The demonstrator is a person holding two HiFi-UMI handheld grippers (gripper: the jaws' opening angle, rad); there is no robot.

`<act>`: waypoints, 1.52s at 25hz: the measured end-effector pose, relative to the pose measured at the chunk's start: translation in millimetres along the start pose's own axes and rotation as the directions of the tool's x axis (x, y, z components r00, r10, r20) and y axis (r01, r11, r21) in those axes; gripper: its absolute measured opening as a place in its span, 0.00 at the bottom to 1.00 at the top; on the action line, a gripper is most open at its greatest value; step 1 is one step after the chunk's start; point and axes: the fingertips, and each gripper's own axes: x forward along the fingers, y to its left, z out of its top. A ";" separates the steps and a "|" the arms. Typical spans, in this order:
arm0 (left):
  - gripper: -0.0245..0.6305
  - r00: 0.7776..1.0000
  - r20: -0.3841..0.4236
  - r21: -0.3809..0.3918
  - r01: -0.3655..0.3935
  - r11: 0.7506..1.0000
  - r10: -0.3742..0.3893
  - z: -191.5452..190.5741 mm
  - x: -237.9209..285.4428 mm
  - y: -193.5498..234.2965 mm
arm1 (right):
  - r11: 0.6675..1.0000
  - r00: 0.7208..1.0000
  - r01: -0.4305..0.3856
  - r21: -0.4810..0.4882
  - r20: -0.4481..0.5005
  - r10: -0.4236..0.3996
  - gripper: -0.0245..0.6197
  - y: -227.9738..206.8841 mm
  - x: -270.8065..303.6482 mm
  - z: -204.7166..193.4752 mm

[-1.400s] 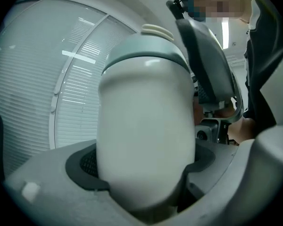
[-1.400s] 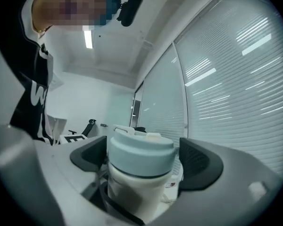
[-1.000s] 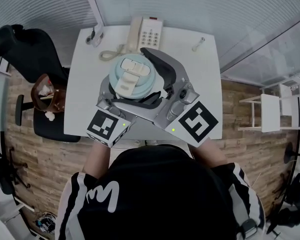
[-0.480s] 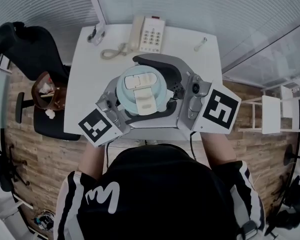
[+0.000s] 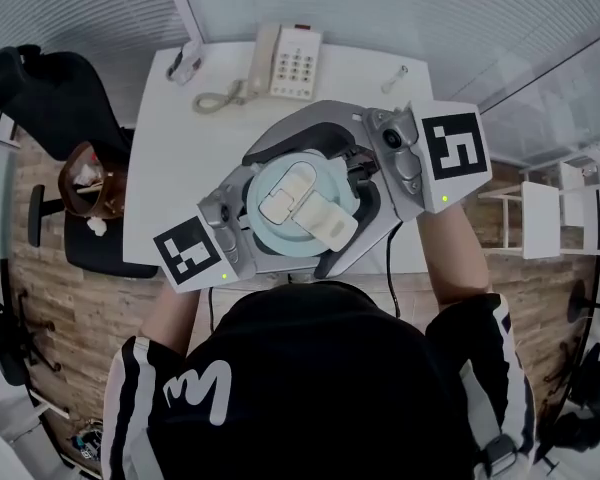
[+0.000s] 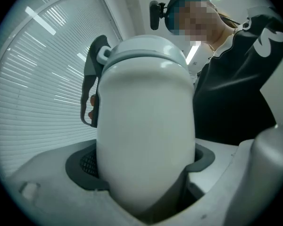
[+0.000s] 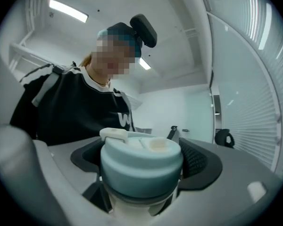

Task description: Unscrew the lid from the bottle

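Your left gripper is clamped on the white body of the bottle, with its jaws pressed against both sides. Your right gripper is closed round the pale blue lid, which sits on top of the bottle. In the head view you hold the bottle upright between the two grippers over the near half of the white desk, with a telephone near the desk's far edge.

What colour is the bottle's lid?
The lid is pale teal with a cream tab; right gripper view shows it best.
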 end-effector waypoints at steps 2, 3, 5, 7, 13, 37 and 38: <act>0.75 0.999 0.002 -0.007 0.048 0.999 -0.048 0.2 4.9 -9.0 | 0.994 0.994 -0.108 0.010 0.015 0.108 0.77 10.1 -1.1 2.7; 0.75 0.997 0.008 -0.010 0.076 0.997 -0.076 1.3 7.1 -14.2 | 0.987 0.987 -0.159 0.017 0.028 0.159 0.77 15.1 -1.1 4.8; 0.75 0.992 0.019 -0.012 0.123 0.992 -0.123 3.3 10.4 -24.5 | 0.967 0.966 -0.253 0.027 0.055 0.251 0.77 24.6 -0.4 9.4; 0.75 0.989 0.026 -0.009 0.149 0.989 -0.148 4.6 13.0 -31.3 | 0.944 0.942 -0.328 0.030 0.079 0.325 0.77 32.7 -0.8 11.8; 0.75 0.992 0.056 -0.008 0.114 0.993 -0.114 7.2 12.6 -27.4 | 0.934 0.924 -0.352 0.066 0.186 0.335 0.77 26.7 -6.0 16.0; 0.75 0.926 0.016 -0.069 -0.374 0.925 0.376 -10.8 -10.5 56.5 | 0.680 0.681 0.732 -0.030 0.008 -0.733 0.76 -60.2 -23.1 -1.8; 0.75 0.934 0.030 -0.058 -0.354 0.934 0.356 -7.4 -10.8 54.4 | 0.705 0.705 0.709 -0.029 0.013 -0.709 0.76 -58.3 -21.1 -0.4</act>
